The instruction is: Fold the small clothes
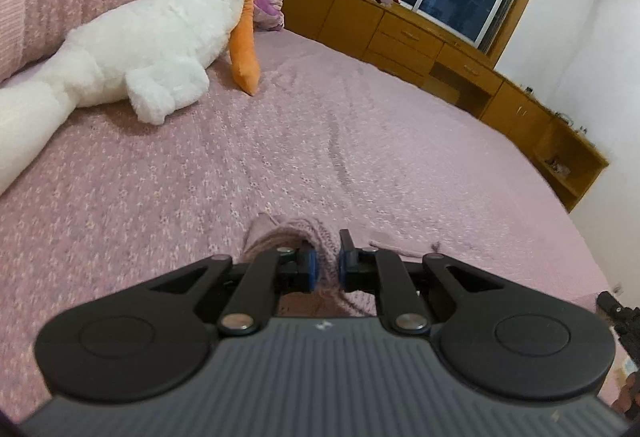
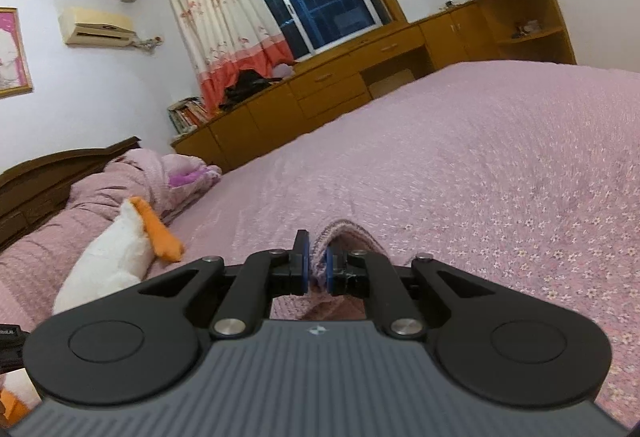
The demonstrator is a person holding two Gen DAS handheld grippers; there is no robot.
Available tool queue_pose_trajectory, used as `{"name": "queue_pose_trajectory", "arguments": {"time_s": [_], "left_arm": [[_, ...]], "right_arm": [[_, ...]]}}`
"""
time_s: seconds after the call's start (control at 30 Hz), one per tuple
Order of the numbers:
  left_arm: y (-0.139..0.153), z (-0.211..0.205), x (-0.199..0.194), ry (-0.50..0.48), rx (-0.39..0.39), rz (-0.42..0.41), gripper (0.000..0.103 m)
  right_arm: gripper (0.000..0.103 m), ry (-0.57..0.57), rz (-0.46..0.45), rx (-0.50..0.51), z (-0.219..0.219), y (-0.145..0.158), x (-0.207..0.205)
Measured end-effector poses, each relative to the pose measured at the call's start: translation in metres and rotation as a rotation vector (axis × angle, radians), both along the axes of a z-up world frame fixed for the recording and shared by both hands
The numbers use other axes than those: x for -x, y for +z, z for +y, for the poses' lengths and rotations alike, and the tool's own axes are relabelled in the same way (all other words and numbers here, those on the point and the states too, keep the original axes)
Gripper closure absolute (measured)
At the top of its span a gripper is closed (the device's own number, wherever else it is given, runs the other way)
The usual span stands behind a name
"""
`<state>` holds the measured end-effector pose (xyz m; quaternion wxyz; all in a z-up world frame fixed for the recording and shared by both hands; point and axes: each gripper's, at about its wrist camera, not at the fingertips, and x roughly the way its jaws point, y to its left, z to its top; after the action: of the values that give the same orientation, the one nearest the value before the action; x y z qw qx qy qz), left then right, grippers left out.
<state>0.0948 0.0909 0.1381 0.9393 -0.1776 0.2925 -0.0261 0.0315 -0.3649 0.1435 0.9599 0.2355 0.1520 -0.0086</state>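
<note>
Knit garment [image 1: 320,237] pinched by left gripper [image 1: 325,260], right gripper [image 2: 316,264]

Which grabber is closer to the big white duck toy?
Probably the left. The left gripper has the white duck toy large just ahead to its left; from the right gripper, the duck lies off to its left.

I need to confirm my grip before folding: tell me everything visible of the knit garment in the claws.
The knit garment is small, mauve-pink and ribbed, apparently soft wool. The left claw and right claw each pinch a bunched fold between blue pads. It humps above the fingers, with more lying flat on the pink bedspread beside the left claw. Its full shape is hidden.
</note>
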Motion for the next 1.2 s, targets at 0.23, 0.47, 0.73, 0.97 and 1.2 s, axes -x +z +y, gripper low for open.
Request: {"name": "queue_pose_trajectory", "arguments": {"time_s": [0.23, 0.47, 0.73, 0.97, 1.2], "left_arm": [[-0.039, -0.018, -0.051, -0.007, -0.130, 0.042, 0.090], [-0.085, -0.028, -0.081, -0.024, -0.236, 0.115, 0.090], [-0.114, -0.027, -0.091, -0.026, -0.250, 0.170, 0.088], [-0.112, -0.030, -0.088, -0.044, -0.296, 0.152, 0.086], [-0.105, -0.028, -0.086, -0.045, -0.280, 0.173, 0.077]], "right_arm": [[0.095, -0.049, 0.093, 0.030, -0.002, -0.056, -0.059], [0.094, -0.089, 0.213, 0.025, -0.011, -0.114, -0.097], [0.094, -0.076, 0.254, 0.088, -0.004, -0.138, -0.115], [0.082, -0.067, 0.238, 0.081, 0.002, -0.142, -0.112], [0.064, -0.040, 0.226, 0.092, 0.007, -0.138, -0.107]]}}
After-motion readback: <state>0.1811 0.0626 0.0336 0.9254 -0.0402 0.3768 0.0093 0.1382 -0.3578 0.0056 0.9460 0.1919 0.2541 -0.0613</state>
